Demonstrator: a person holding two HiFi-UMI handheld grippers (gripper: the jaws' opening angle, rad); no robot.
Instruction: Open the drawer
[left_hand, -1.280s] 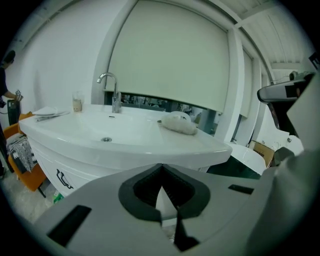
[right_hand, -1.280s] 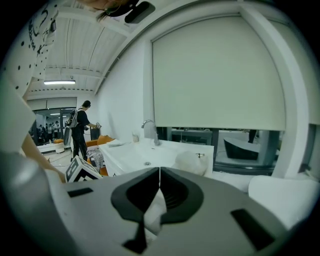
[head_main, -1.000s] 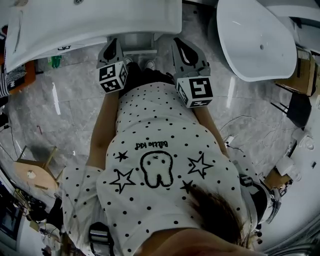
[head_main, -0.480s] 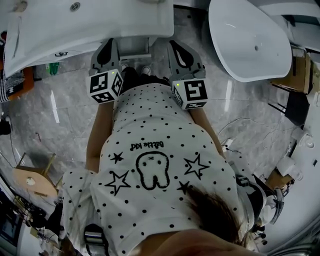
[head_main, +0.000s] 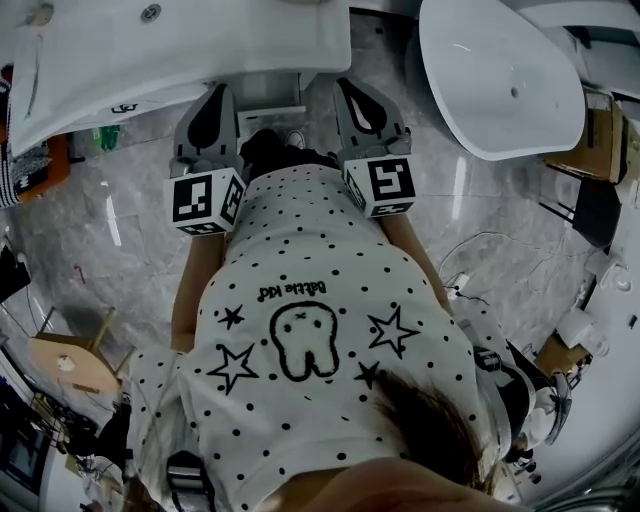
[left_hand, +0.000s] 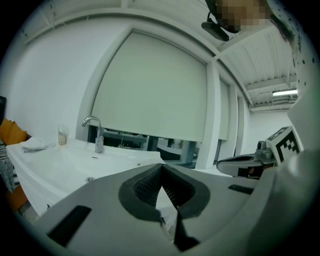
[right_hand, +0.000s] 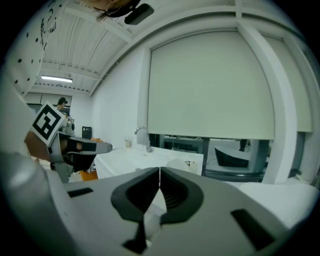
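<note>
A long white washbasin counter runs across the top of the head view, with a pale cabinet part below its edge; I cannot make out a drawer front or handle. My left gripper and right gripper are held side by side in front of the person's dotted shirt, both pointing at that cabinet and apart from it. In the left gripper view the left gripper is shut with nothing in it. The right gripper is likewise shut and empty. The basin's tap stands to the left.
A white freestanding bathtub stands at the upper right. A wooden stool sits on the marble floor at the lower left, an orange object at the far left. Cables and boxes crowd the right edge.
The left gripper has risen toward the head camera, so its marker cube looks larger and sits lower left in the picture. The right gripper has hardly shifted.
</note>
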